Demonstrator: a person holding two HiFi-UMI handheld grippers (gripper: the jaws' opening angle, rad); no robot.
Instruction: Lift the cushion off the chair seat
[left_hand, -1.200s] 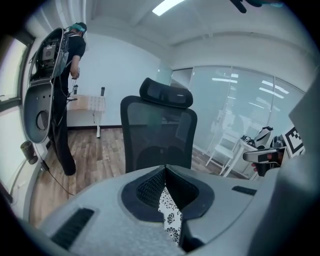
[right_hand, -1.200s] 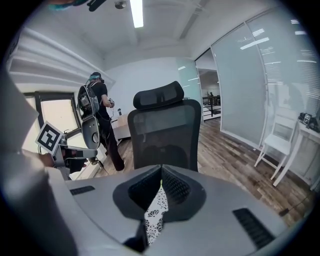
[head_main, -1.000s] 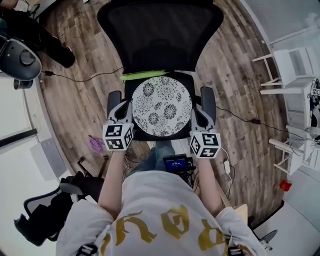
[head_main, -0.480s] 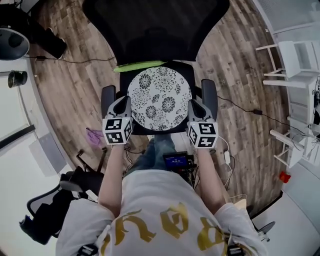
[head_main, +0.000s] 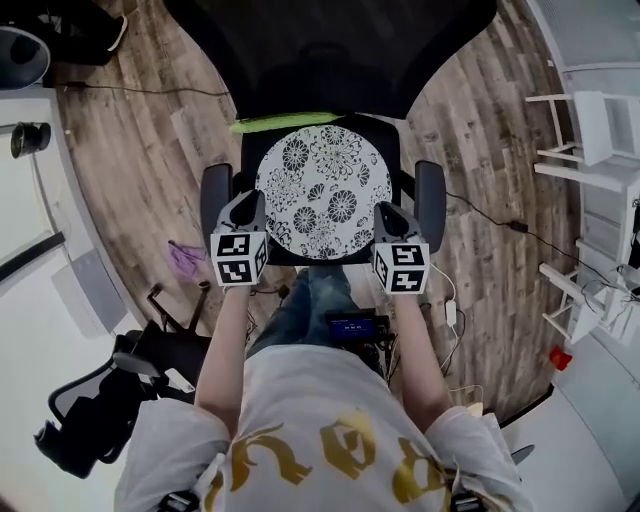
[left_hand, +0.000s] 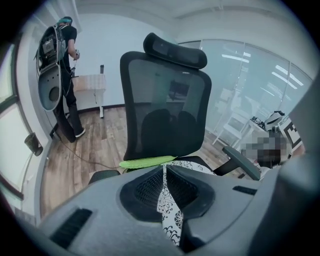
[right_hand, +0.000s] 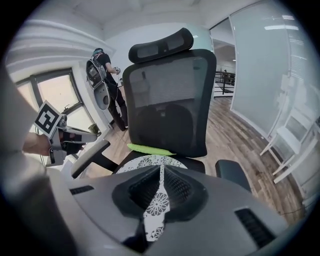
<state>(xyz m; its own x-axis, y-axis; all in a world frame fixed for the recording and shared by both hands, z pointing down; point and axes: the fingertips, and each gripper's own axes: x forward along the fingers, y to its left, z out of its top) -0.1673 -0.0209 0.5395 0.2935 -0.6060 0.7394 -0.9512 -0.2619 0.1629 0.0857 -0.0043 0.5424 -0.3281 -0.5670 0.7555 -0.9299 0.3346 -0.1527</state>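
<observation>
A round cushion (head_main: 323, 190) with a black-and-white flower print lies over the black seat (head_main: 392, 138) of the mesh office chair (head_main: 330, 50). My left gripper (head_main: 257, 203) is shut on the cushion's left rim. On the opposite rim my right gripper (head_main: 386, 212) is shut too. In the left gripper view a strip of the printed cushion (left_hand: 169, 210) runs between the closed jaws of the left gripper (left_hand: 165, 168). The right gripper view shows the same cushion (right_hand: 150, 161) in the right gripper (right_hand: 161, 168). Whether the cushion rests on the seat I cannot tell.
A flat green pad (head_main: 285, 123) lies at the seat's back edge. Armrests (head_main: 215, 195) (head_main: 430, 195) flank both grippers. A cable (head_main: 500, 222) crosses the wood floor, white racks (head_main: 590, 130) stand at the right, another chair (head_main: 100, 400) sits lower left. A person (left_hand: 65, 75) stands beyond.
Both grippers have sunk toward the seat, staying at the cushion's two side rims. The chair now fills more of the head view.
</observation>
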